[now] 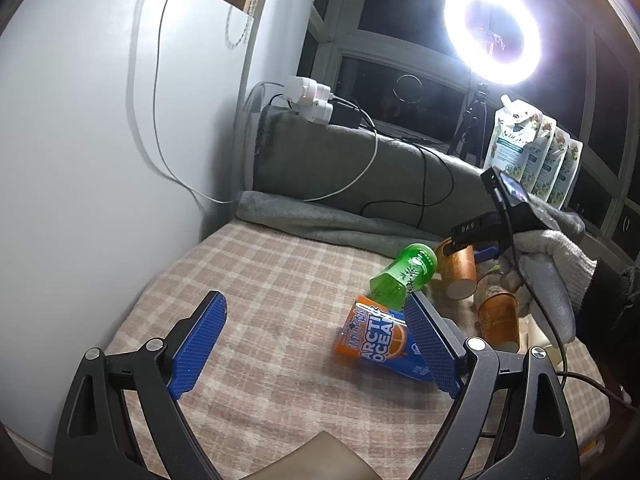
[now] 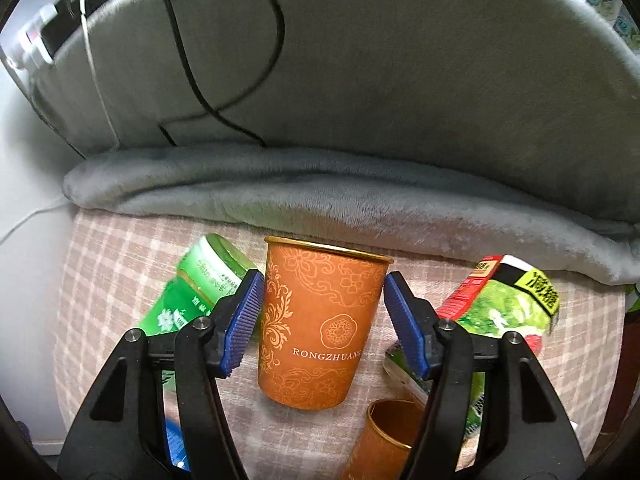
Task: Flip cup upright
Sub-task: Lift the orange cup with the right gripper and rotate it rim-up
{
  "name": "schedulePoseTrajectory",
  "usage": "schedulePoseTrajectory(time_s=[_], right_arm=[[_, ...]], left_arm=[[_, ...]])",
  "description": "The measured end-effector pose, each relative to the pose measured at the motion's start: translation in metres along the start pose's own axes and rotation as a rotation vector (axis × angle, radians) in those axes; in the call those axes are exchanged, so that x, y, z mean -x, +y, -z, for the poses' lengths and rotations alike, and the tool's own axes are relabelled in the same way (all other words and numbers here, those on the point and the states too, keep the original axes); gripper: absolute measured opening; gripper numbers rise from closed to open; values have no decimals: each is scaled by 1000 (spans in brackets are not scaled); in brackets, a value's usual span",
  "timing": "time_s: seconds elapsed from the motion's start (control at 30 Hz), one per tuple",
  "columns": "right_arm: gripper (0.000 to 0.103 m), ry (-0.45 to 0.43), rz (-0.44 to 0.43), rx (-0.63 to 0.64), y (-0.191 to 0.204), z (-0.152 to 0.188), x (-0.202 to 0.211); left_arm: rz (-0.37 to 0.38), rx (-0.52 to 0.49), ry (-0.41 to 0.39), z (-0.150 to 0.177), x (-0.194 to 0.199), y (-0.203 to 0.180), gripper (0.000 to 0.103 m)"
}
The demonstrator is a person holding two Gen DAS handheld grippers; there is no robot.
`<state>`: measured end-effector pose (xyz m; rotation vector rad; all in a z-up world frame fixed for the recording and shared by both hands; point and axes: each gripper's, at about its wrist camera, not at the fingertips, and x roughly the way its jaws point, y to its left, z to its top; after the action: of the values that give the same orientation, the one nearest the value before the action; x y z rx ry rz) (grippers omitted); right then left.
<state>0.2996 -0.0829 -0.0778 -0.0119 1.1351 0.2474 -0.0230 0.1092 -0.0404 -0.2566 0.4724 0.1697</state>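
Note:
An orange paper cup (image 2: 320, 328) marked RONGZHUANG stands upright on the checked cloth, rim up. My right gripper (image 2: 324, 320) straddles it, blue pads close to both sides with small gaps, open. The cup also shows in the left wrist view (image 1: 460, 268) under the right gripper body. A second orange cup (image 2: 384, 436) lies tipped in front of it, also in the left wrist view (image 1: 500, 318). My left gripper (image 1: 316, 344) is open and empty above the cloth, left of the cups.
A green bottle (image 1: 404, 276) and an orange-blue Arctic Ocean carton (image 1: 380, 340) lie on the checked cloth (image 1: 260, 280). A green-red carton (image 2: 504, 312) lies right of the cup. A grey blanket (image 2: 320, 192), cables, a ring light (image 1: 492, 32) and pouches stand behind.

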Motion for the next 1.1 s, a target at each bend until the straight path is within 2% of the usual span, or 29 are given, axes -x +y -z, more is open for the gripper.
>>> schedulePoseTrajectory(time_s=[0.17, 0.27, 0.5, 0.87, 1.1], right_arm=[[65, -59, -47, 6, -16, 7, 34], [65, -83, -113, -2, -21, 19, 58], [65, -71, -246, 23, -37, 69, 103], [65, 64, -360, 1, -47, 169, 101], [65, 140, -367, -34, -49, 215, 77]], left_arm=[[-1, -17, -8, -1, 5, -8, 90], [5, -30, -5, -2, 6, -13, 90], [56, -46, 34, 0, 3, -30, 90], [169, -63, 149, 14, -8, -60, 90], [216, -74, 224, 25, -14, -73, 90]])
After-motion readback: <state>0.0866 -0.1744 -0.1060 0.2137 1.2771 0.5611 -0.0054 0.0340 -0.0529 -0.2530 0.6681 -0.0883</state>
